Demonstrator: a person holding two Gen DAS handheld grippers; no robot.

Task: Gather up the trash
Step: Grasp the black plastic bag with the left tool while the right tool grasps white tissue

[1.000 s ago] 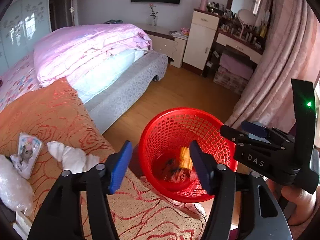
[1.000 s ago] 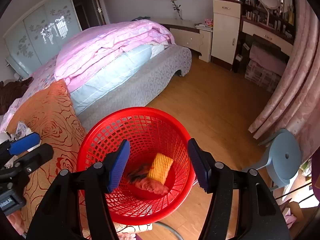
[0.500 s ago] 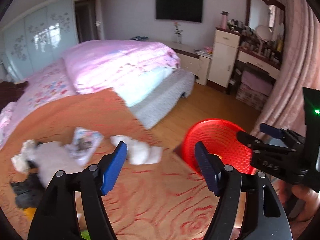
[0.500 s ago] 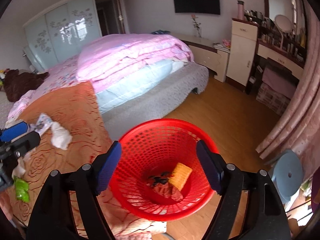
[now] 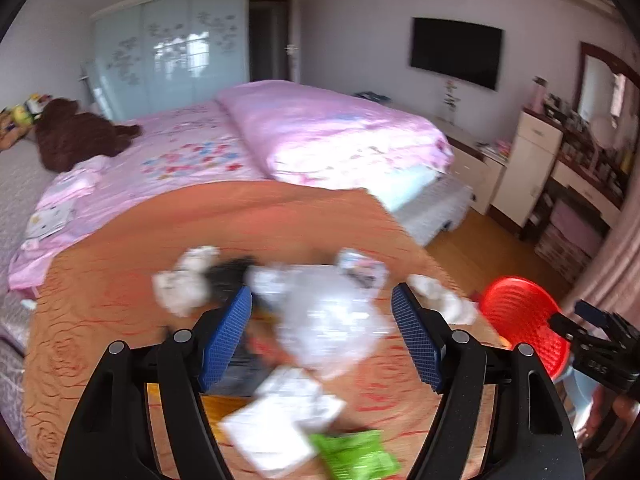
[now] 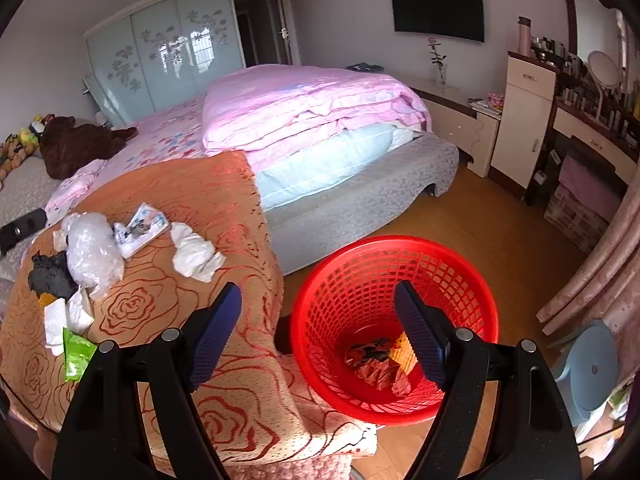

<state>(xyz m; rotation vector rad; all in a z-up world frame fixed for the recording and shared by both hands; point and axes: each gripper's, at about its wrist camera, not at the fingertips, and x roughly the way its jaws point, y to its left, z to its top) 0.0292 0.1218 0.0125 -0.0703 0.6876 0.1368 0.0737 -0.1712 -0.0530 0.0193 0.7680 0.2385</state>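
Observation:
My left gripper hangs open over a blurred heap of trash on the orange blanket, with nothing pressed between its pads. Below it lie a clear plastic bag, white tissues, a black scrap, white paper and a green wrapper. My right gripper is open and empty above the blanket's edge and the red basket. A red crumpled wrapper and an orange piece lie in the basket. The right wrist view shows the same clear bag, a tissue and the green wrapper.
The basket stands on the wooden floor beside the bed's corner. A folded pink quilt lies further up the bed. A light blue stool stands right of the basket, with curtains and a dresser behind.
My left gripper has swung left, away from the basket and over the trash heap on the blanket. My right gripper has drawn back and up from the basket, and its jaws stand wider.

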